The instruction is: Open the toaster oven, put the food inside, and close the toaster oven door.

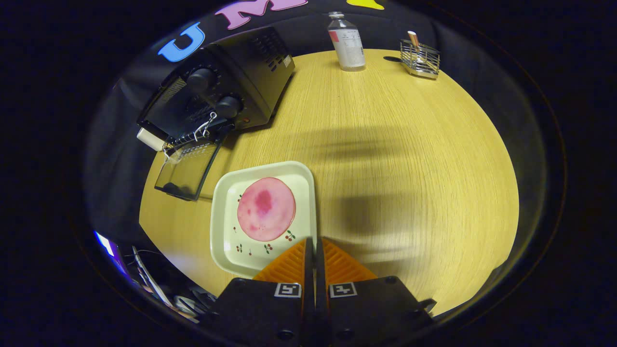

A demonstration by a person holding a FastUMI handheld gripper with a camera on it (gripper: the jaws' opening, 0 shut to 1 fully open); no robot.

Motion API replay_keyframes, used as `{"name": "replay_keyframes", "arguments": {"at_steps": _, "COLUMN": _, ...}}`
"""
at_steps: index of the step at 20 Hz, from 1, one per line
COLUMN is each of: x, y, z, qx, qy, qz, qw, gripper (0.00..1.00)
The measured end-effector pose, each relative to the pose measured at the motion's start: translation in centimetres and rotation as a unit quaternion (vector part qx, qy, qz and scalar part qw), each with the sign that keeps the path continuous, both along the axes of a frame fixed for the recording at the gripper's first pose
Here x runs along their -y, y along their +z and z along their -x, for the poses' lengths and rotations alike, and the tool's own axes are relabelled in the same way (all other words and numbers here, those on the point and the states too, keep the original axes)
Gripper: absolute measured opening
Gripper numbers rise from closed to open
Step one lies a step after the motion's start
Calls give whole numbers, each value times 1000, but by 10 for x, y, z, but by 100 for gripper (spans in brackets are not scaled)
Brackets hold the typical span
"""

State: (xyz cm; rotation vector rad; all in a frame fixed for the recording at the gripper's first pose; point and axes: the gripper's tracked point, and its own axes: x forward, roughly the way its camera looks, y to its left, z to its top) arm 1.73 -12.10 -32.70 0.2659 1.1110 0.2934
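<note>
Your claw (314, 250) is closed, its two fingers pressed together with nothing between them, and it hangs over the near right rim of the cream tray (222, 226) on the desk (409, 159). The pink round food (266, 208) lies on that tray, just ahead of the fingers and a little to the left. The toaster oven (226, 91) stands beyond it, further left, with its glass door (185, 171) already folded down toward the tray. I think you must open the claw first and steer left-forward.
</note>
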Motion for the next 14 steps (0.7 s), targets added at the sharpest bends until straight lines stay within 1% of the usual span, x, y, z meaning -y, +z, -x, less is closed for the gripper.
{"name": "replay_keyframes", "arguments": {"at_steps": 3, "x": -6, "y": 19, "z": 5, "qx": 2, "qy": -42, "qz": -31, "qw": 999, "gripper": 6}}
{"name": "replay_keyframes", "arguments": {"at_steps": 7, "x": -6, "y": 47, "z": 10, "qx": 16, "qy": -91, "qz": -41, "qw": 995, "gripper": 6}}
{"name": "replay_keyframes", "arguments": {"at_steps": 12, "x": -6, "y": 80, "z": 31, "qx": 40, "qy": -117, "qz": -33, "qw": 992, "gripper": 6}}
{"name": "replay_keyframes", "arguments": {"at_steps": 14, "x": -10, "y": 92, "z": 38, "qx": 45, "qy": -135, "qz": -41, "qw": 989, "gripper": 6}}
